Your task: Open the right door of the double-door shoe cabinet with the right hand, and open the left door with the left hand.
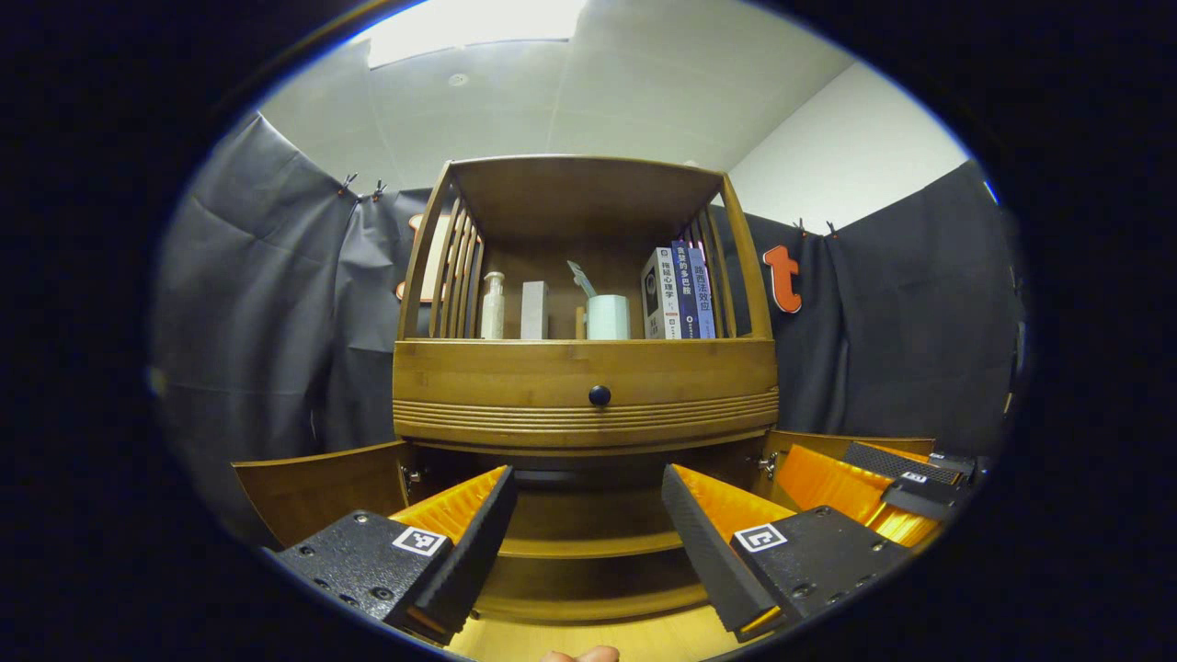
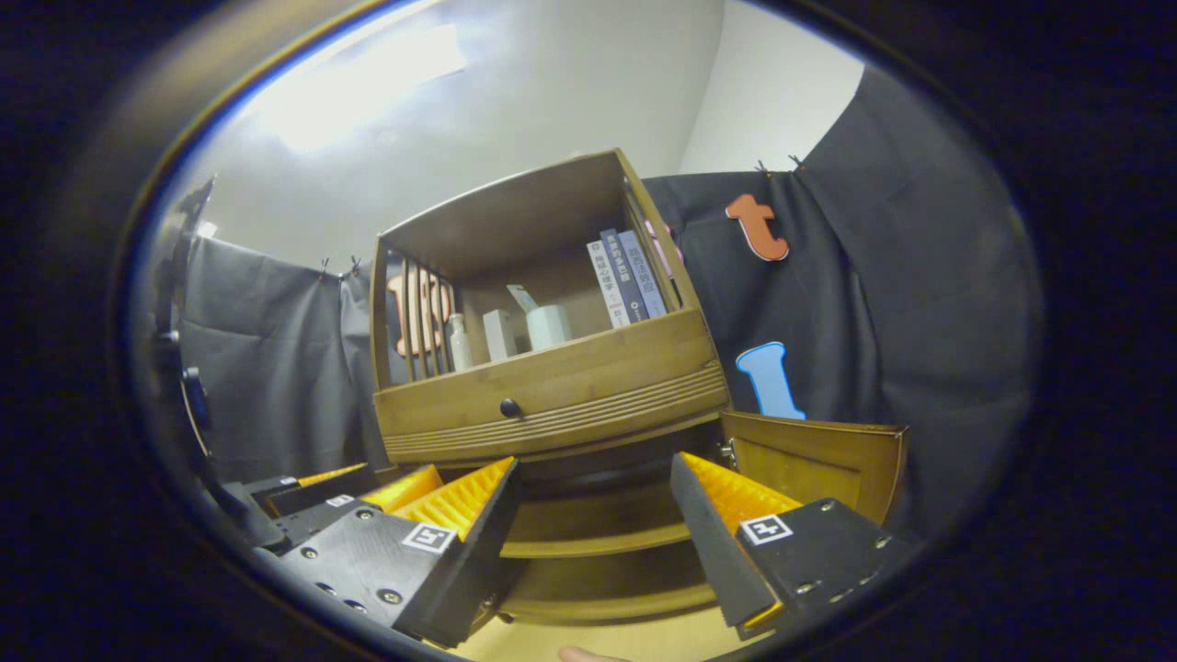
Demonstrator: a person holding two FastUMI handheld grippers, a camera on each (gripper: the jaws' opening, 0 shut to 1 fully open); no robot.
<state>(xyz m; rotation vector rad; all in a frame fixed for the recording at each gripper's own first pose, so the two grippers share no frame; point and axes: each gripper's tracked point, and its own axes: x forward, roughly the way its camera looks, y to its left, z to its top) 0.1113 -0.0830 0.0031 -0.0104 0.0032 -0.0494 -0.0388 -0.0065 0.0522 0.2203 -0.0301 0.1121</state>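
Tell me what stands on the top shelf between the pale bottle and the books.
In the left gripper view, a pale rectangular block and a white cup with something sticking out stand between the bottle and the books.

left hand-held gripper (image 1: pixel 588 524) gapes wide before the shoe cabinet (image 1: pixel 586 386); left door (image 1: pixel 317 487) swung open.

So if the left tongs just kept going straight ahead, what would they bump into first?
Probably nothing at once: the left tongs, open, point into the open cabinet between its doors. Likely first contact is the inner shelf, though depth is hard to judge.
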